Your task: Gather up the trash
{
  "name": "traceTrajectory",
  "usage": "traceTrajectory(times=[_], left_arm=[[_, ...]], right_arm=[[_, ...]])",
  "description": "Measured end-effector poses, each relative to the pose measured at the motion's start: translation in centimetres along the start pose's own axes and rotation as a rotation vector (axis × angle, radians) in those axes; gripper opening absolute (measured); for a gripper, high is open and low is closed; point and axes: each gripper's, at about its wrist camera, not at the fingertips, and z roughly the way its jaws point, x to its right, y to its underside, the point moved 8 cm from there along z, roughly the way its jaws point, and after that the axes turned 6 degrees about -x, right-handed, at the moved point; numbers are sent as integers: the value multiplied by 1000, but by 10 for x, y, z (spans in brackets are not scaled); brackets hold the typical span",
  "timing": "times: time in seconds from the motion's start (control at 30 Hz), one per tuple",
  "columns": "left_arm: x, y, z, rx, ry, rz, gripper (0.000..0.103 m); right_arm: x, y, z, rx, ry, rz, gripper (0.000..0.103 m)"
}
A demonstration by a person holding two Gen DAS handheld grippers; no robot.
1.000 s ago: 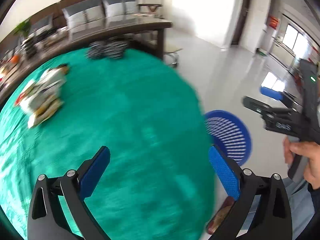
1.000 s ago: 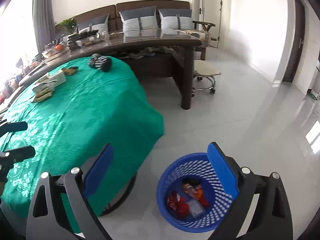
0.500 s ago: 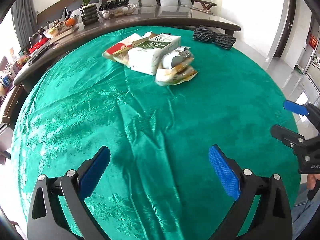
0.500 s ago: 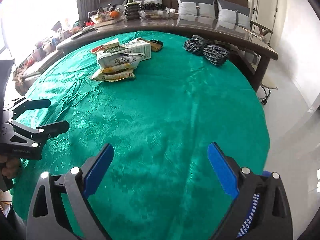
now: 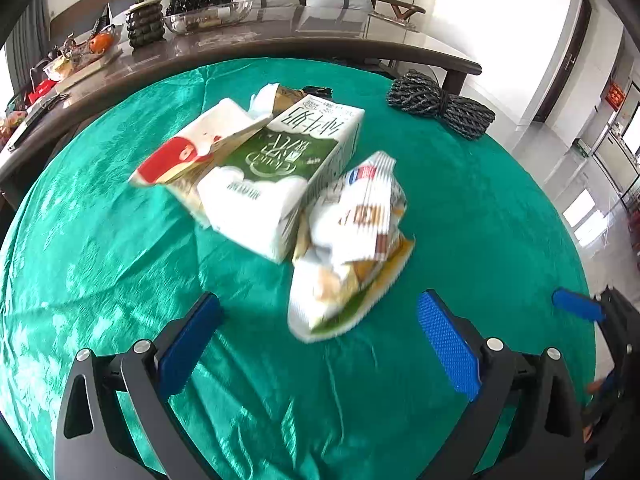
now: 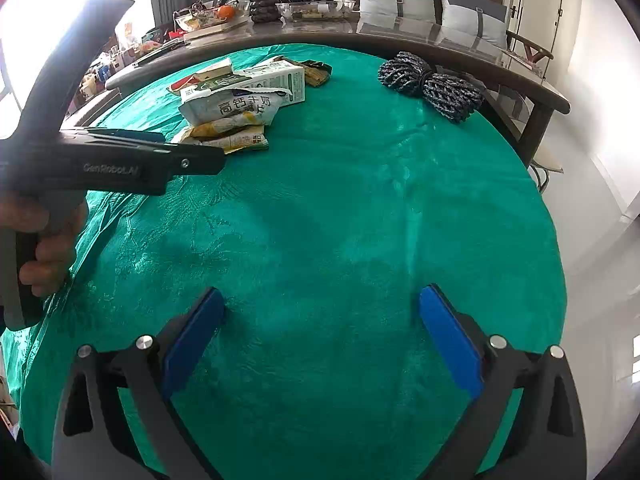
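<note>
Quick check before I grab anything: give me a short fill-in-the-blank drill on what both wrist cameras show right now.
1. The tablecloth is ____ in colour.
2. Both the left gripper and the right gripper are ____, holding nothing.
3. The milk carton lies on its ____.
4. Near the table's far edge sits a bundle of dark ____.

Answers: green; open; side; rope

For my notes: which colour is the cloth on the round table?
Green tablecloth, faint woven pattern; best in the right wrist view.
</note>
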Motion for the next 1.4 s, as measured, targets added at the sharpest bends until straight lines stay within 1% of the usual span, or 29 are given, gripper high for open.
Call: traceTrajectory(times=[0.1, 0.13, 0.17, 0.2, 0.27, 0.3, 0.37, 0.43, 0.53, 0.63, 0.7, 0.73, 0.8, 0.83, 0.87, 0.93, 1.0, 1.07, 1.1, 1.17, 1.23, 1.3, 1.4], left_arm=[[5, -6, 5, -9, -28, 8, 85], [6, -8, 5, -5, -39, 13, 78], [7, -8, 4, -1, -40, 16, 69], [8, -9, 3, 4, -31, 14, 63], [9, -8, -1, 13, -5, -2, 39], [9, -6, -3, 12, 8, -15, 32], [6, 2, -10, 14, 26, -35, 26], [3, 16, -22, 23, 27, -44, 24], [-10, 48, -46, 43, 4, -67, 24], [-33, 74, -66, 63, -31, -113, 24], [-49, 85, -73, 71, -48, -142, 24], [-55, 88, -74, 74, -50, -147, 27], [-62, 91, -73, 68, -52, -146, 38], [-64, 91, -73, 64, -53, -143, 53], [-63, 90, -72, 63, -51, -135, 70], [-60, 85, -68, 64, -55, -100, 89], [-57, 81, -61, 52, -90, -57, 90], [-56, 79, -52, 30, -114, -22, 90], [-56, 79, -48, 23, -133, -4, 90], [-59, 80, -45, 31, -144, -4, 96], [-62, 80, -43, 24, -116, -32, 98], [-62, 80, -42, 21, -124, -26, 99], [-63, 79, -41, 22, -124, -29, 99]], right_arm=[[0, 0, 0, 0, 4, 3, 96], [0, 0, 0, 0, 5, 3, 96], [1, 0, 0, 0, 5, 3, 96], [1, 0, 0, 0, 4, 3, 96], [1, 0, 0, 0, 5, 3, 96], [1, 0, 0, 0, 5, 3, 96], [1, 0, 0, 0, 5, 3, 96], [1, 0, 0, 0, 5, 3, 96], [1, 0, 0, 1, 6, 3, 96], [1, 0, 0, 1, 5, 2, 96], [1, 0, 0, 1, 6, 2, 96], [1, 0, 0, 1, 8, 2, 96], [1, 0, 0, 2, 12, 4, 96], [2, 1, -1, 2, 14, 5, 96], [2, 2, -1, 3, 16, 6, 96], [2, 2, -2, 4, 16, 12, 96], [3, 2, -2, 2, -3, 15, 96], [9, -2, -5, 1, -51, 25, 95], [18, -7, -7, 4, -43, 30, 95], [46, -30, -13, 40, 24, 27, 96], [74, -56, -15, 62, 76, 26, 96], [103, -85, -8, 52, 109, 32, 96], [133, -127, 12, 12, 122, 31, 96]])
